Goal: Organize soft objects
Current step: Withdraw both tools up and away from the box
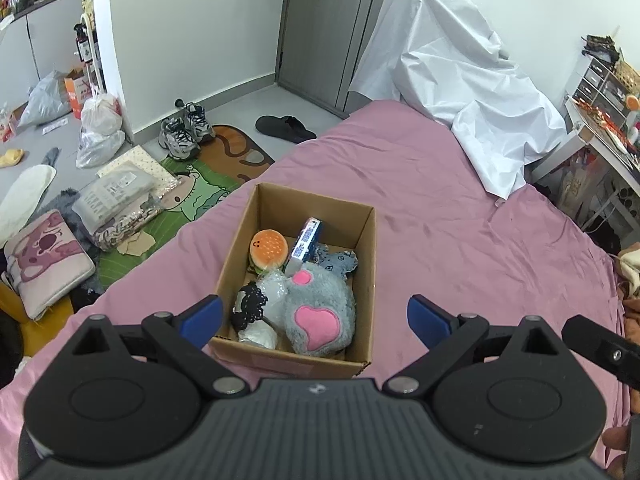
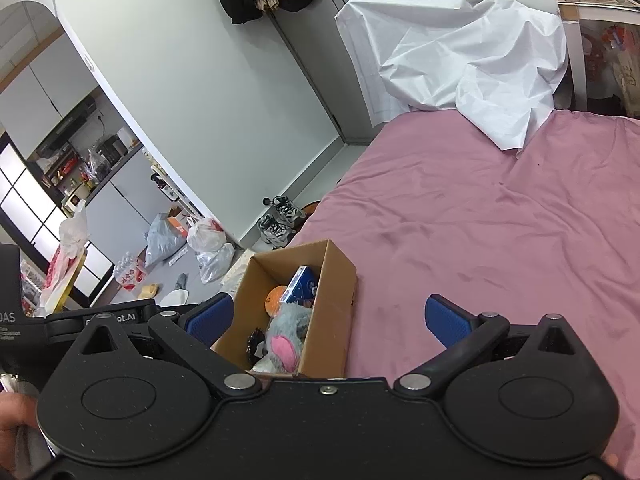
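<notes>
Cardboard box (image 1: 366,240) holds a blue-printed carton (image 1: 305,242), writing unreadable.

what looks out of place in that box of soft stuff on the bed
The blue and white carton stands tilted among the plush in the cardboard box, wedged between the burger toy and the grey plush. It looks rigid, unlike the soft things. Nothing is spilled.

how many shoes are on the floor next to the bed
3: two grey lace-up sneakers side by side on the brown mat, and one black slipper near the grey door. Others may be hidden behind the bed.
</notes>
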`<state>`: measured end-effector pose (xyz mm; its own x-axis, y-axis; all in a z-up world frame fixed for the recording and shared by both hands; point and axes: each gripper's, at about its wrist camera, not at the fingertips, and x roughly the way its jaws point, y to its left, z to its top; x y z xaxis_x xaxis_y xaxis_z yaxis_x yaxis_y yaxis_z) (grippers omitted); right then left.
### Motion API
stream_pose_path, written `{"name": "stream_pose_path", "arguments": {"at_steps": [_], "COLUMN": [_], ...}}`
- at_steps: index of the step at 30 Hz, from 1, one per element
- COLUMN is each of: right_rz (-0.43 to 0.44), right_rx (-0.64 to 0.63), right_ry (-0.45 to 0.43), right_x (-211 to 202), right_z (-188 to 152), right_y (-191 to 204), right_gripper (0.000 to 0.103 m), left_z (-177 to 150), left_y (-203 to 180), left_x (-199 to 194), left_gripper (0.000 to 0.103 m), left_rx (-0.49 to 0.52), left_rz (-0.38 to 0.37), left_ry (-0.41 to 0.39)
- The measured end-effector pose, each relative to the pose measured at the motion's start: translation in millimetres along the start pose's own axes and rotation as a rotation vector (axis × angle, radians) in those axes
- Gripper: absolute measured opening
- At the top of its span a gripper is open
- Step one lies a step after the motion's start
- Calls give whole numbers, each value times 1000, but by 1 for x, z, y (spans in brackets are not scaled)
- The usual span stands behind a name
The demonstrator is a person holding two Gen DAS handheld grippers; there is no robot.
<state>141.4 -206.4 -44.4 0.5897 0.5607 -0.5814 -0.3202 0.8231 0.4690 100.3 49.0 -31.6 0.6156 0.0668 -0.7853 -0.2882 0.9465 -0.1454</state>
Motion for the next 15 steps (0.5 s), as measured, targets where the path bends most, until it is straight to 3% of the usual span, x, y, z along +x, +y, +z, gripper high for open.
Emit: {"name": "stream_pose_path", "arguments": {"at_steps": [15], "right_rz": [-28], "right_rx": [-16], "right_ry": [-2], "right_x": [-22], "right_z": [-22], "right_y": [-5], "right_gripper": [103], "left_z": [-18], "left_y": [-6], "left_x": [-17], "left_gripper": [98], "left_rx": [54], "left_rz": [4], "left_ry": [-20]}}
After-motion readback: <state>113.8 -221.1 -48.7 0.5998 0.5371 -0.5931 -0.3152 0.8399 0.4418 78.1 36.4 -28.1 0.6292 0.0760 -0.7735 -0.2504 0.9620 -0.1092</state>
